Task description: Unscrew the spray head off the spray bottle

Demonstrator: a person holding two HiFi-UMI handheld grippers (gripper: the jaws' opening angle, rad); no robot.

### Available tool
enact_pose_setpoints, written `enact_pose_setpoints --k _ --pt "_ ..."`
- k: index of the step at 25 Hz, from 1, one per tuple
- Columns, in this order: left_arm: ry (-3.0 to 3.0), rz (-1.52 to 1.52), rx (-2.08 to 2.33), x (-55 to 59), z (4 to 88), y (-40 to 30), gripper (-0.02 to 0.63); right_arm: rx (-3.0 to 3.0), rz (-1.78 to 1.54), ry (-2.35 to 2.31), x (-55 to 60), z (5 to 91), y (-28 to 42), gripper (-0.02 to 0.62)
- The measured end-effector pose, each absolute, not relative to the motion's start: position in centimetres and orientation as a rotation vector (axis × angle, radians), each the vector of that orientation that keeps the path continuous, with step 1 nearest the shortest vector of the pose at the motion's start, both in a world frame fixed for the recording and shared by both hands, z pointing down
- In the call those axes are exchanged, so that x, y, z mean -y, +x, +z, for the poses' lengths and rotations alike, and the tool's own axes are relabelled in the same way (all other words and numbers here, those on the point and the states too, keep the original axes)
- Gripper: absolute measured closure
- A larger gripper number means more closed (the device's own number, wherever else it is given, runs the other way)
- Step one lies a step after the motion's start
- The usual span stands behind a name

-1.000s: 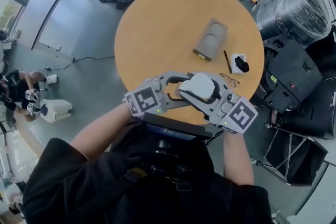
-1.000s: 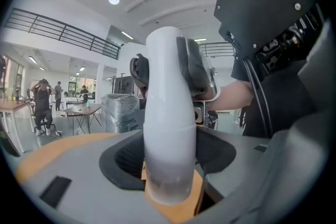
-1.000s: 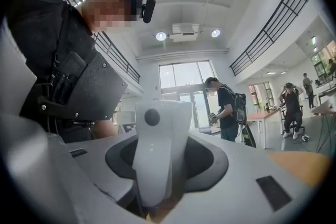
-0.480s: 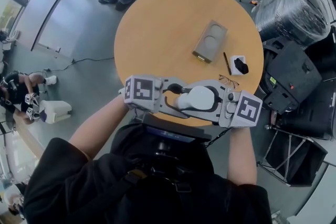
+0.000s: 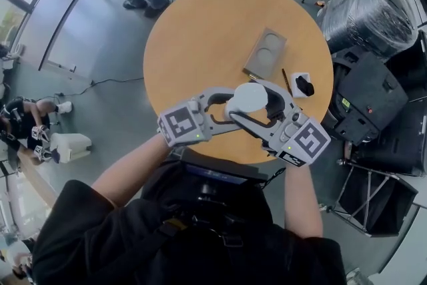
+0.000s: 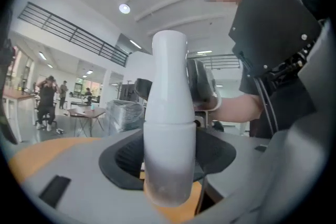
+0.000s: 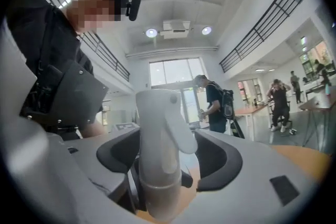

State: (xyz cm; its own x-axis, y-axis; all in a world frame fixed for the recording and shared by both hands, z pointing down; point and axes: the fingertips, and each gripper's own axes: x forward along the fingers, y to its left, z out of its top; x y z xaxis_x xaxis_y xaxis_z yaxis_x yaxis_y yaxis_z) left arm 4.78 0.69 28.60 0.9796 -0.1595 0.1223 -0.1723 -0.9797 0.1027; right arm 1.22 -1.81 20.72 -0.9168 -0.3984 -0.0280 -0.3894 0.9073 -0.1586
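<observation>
Left gripper (image 6: 168,162): clenched on the white spray bottle (image 6: 169,113), low on its body; bottle upright
Right gripper (image 7: 170,165): released; jaws have just been opening and now stand wide; spray head (image 7: 160,128) stands between them, ungripped
Table (image 5: 200,30): round, orange; bottle held above its 6 o'clock edge
Grey tray (image 5: 265,51): 1 o'clock from the bottle, farther in

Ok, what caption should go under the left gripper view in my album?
The left tool grips a white spray bottle by its body, above an orange table.
</observation>
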Motion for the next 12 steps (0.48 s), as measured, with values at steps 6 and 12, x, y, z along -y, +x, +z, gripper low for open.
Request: enact_pose_setpoints --k 6,12 --pt "2.919 0.097 0.579 2.3 28.9 5.5 0.298 -2.866 -0.327 -1.005 4.7 21.7 3.1 0.239" --pt "2.929 0.089 0.772 3.7 28.5 5.5 0.298 -2.859 -0.423 -1.091 5.2 22.7 3.5 0.238"
